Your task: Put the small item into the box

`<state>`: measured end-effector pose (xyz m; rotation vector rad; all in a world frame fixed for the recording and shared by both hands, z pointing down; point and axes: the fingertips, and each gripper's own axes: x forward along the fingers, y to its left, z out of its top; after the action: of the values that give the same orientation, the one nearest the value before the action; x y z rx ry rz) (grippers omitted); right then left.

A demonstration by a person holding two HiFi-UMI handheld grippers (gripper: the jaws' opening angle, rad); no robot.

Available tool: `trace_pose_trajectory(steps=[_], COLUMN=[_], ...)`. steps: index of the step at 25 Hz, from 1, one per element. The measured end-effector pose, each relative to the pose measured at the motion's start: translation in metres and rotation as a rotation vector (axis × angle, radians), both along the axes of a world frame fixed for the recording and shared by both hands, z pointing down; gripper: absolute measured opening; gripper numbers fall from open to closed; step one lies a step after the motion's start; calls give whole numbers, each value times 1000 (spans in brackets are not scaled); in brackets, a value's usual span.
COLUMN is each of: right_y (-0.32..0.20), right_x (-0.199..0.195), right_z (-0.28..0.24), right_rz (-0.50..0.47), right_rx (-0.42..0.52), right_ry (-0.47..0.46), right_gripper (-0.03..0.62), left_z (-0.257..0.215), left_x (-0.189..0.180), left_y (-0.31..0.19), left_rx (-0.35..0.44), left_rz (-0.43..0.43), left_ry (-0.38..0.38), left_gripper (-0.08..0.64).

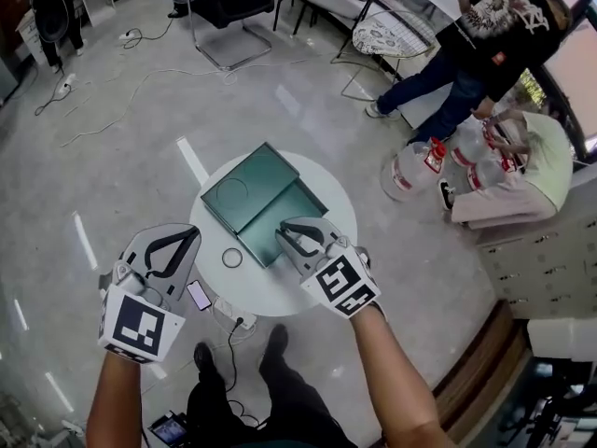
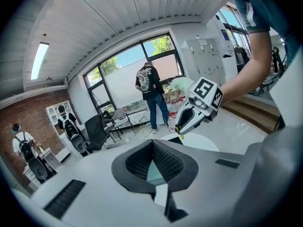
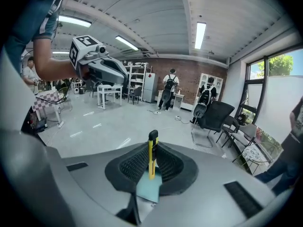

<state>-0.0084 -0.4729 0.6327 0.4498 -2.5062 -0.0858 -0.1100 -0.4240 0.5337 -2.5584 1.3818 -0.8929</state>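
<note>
Green box (image 1: pixel 256 199) lies open on the round white table (image 1: pixel 280 297) in the head view, with a thin ring (image 1: pixel 232 258) just beside it on the tabletop. The right gripper (image 1: pixel 284 235) holds its tips over the box's nearer half. The left gripper (image 1: pixel 192 234) hangs at the table's left edge.

From the left gripper view, its tongs are pressed together at the tip with nothing between them. Beyond them the right gripper shows over the white table, a bit of yellow at its tip.

From the right gripper view, the tongs pinch the small item (image 3: pixel 151 157), a slim yellow piece with a black cap, standing upright between the ribbed pads. The left gripper shows at upper left, well apart.
</note>
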Motion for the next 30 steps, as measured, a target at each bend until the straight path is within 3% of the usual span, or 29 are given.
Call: trace_pose_trajectory(steps=[8,14,30], right_y=[-9,-15,-21], right_x=[-9,-13,-10], right_z=[79,129,180], right_rz=[-41,-67,-106], right_rx=[-37,-9,-8], right_ry=[51,126,248], right_gripper=[67,67,67], left_z=[57,94,120], left_x=[-7,-12,-15], left_y=[-3,-4,-7], left_rx=[-59,-92,-130], left_rz=[-33,-48,-62], left_ry=[22,32,42], left_gripper=[18,18,18])
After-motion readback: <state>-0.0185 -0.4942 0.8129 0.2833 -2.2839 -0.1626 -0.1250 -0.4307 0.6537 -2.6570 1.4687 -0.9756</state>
